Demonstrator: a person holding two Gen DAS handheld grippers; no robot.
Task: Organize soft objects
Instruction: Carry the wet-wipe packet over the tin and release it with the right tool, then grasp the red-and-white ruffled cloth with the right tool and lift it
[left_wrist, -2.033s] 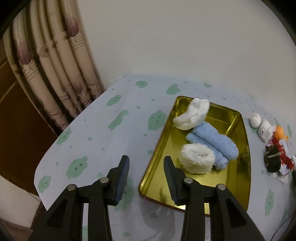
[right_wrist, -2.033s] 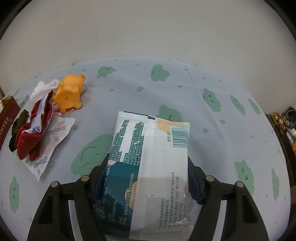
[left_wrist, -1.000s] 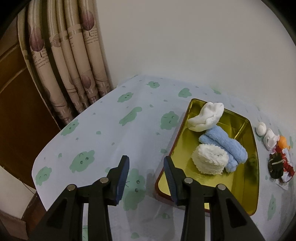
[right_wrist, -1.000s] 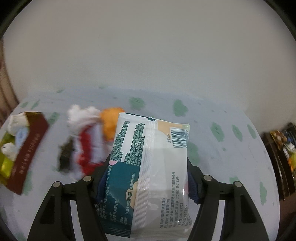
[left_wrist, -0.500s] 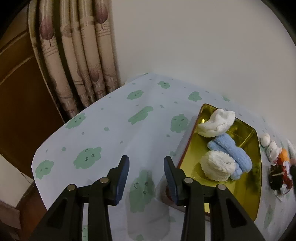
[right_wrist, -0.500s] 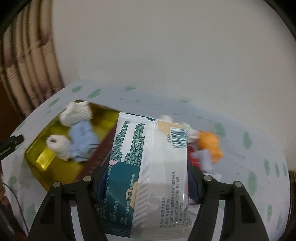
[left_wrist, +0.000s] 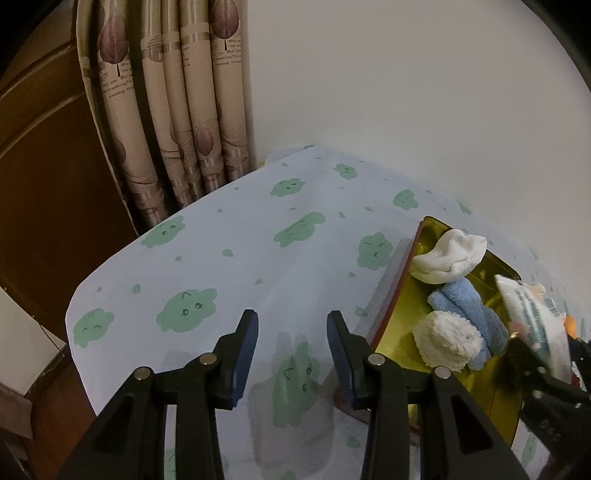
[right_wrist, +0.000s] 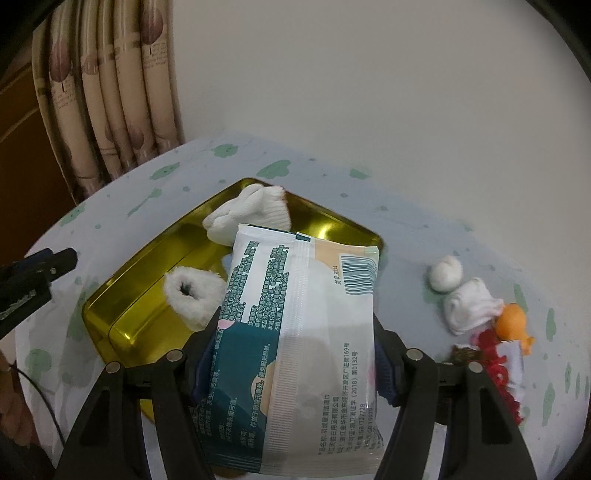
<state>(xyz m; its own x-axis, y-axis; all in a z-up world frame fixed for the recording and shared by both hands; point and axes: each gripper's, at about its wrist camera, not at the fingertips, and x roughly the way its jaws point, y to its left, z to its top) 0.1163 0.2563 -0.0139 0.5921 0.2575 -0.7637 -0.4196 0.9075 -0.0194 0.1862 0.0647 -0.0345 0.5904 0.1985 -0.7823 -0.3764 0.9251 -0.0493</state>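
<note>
The table (left_wrist: 258, 236), under a pale blue cloth with green cloud shapes, fills both views, with a bare white wall and a beige curtain (left_wrist: 177, 103) behind it. On it sits a gold tray (right_wrist: 147, 266), already holding a white sock (right_wrist: 251, 212), a rolled blue towel (left_wrist: 465, 310) and a fluffy white roll (right_wrist: 192, 291).

The right gripper (right_wrist: 295, 362) pinches a packet of wipes (right_wrist: 295, 332) across its short sides, so the packet's long axis runs straight ahead along the fingers. The tray lies just ahead and to the left of it, and the packet's far end already hangs over the tray's near right part. The drop probably needs only a little more reach toward the free gold floor.

The left gripper (left_wrist: 291, 343) stands spread with nothing between its pads, above bare cloth beside the tray's left edge; the right one is the nearer to the job.

Right of the tray lie a small white ball (right_wrist: 445, 273), another white sock (right_wrist: 469, 306), an orange toy (right_wrist: 511, 323) and red fabric (right_wrist: 498, 365).
</note>
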